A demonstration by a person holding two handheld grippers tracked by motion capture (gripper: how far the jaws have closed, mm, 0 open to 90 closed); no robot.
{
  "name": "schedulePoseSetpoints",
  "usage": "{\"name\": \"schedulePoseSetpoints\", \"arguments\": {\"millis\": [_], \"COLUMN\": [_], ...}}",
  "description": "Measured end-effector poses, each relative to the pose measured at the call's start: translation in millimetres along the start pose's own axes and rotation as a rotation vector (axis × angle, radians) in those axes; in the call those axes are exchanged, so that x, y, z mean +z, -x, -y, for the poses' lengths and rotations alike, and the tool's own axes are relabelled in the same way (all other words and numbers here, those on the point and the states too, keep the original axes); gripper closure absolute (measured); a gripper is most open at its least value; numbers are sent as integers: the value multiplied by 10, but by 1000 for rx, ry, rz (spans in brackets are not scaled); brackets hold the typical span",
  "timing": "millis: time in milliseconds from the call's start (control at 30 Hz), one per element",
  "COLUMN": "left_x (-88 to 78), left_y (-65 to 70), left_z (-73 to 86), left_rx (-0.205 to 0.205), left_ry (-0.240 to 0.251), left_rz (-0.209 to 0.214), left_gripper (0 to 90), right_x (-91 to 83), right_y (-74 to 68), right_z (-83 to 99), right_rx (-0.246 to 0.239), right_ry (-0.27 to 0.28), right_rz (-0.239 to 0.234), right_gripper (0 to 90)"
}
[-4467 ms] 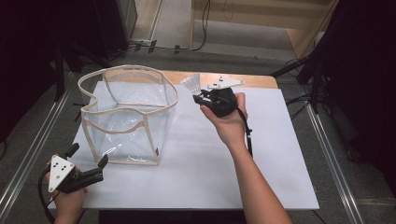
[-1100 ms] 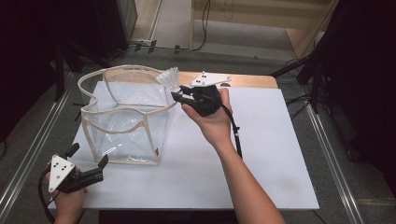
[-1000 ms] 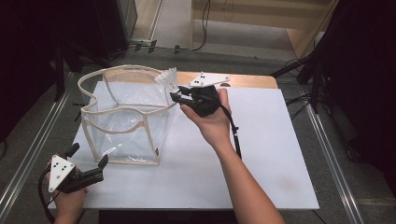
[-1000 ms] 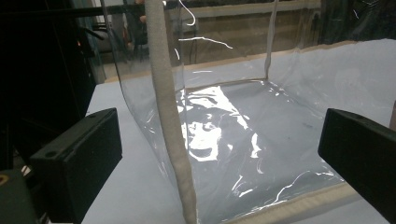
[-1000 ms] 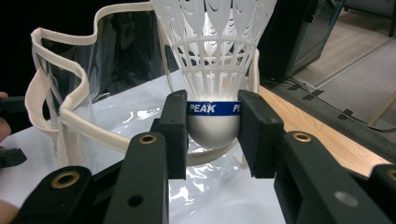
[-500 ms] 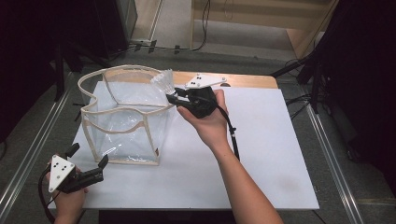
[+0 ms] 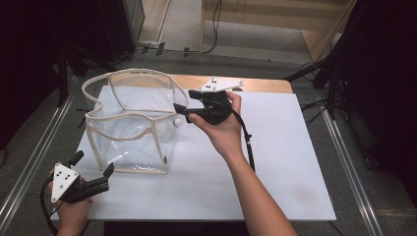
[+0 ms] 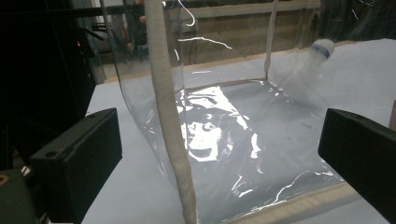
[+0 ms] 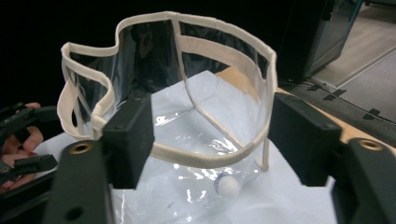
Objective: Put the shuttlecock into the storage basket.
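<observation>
A clear plastic bag (image 7: 129,142) with beige trim stands open on the white board (image 7: 280,162). My right gripper (image 7: 183,112) hovers at the bag's right rim. Its jaws have just been opening and nothing is between them. A white shuttlecock (image 7: 174,121) lies inside the bag against its right wall. In the right gripper view it rests low in the bag (image 9: 210,158), cork end showing (image 9: 229,186), below my open right gripper (image 9: 215,135). My left gripper (image 7: 93,164) is open at the board's front left corner, pointing at the bag (image 8: 163,93). The shuttlecock (image 8: 322,49) looks blurred through the plastic.
The board lies on a wooden table whose back edge (image 7: 260,84) shows. Metal rails (image 7: 351,162) run along both sides on the floor. The right gripper's cable (image 7: 248,145) trails over the board. In the right gripper view the left gripper (image 9: 23,140) is at the far left.
The right gripper carried the shuttlecock left to the bag's rim, then its jaws opened and the shuttlecock dropped into the bag. The left gripper stayed still.
</observation>
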State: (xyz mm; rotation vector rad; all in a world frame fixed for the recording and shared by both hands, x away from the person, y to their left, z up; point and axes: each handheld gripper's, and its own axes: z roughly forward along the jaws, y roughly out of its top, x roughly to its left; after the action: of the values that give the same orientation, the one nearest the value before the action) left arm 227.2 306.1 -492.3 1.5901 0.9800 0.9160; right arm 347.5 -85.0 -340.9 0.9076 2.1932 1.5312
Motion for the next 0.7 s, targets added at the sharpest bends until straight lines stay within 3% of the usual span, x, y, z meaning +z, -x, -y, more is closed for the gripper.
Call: {"name": "schedulePoseSetpoints", "arguments": {"millis": [200, 367, 433, 700], "left_x": [1, 2, 2, 2], "left_y": [1, 2, 2, 2], "left_z": [0, 0, 0, 0], "left_rx": [4, 5, 5, 5], "left_ry": [-3, -3, -3, -3], "left_rz": [1, 0, 0, 1], "left_gripper": [3, 3, 3, 3], "right_x": [-96, -156, -192, -264], "right_y": [54, 83, 105, 136], "right_z": [52, 110, 151, 251], "right_rx": [2, 4, 1, -21], "right_ry": [14, 19, 18, 13], "right_rz": [5, 24, 29, 53], "right_gripper": [106, 75, 0, 0]}}
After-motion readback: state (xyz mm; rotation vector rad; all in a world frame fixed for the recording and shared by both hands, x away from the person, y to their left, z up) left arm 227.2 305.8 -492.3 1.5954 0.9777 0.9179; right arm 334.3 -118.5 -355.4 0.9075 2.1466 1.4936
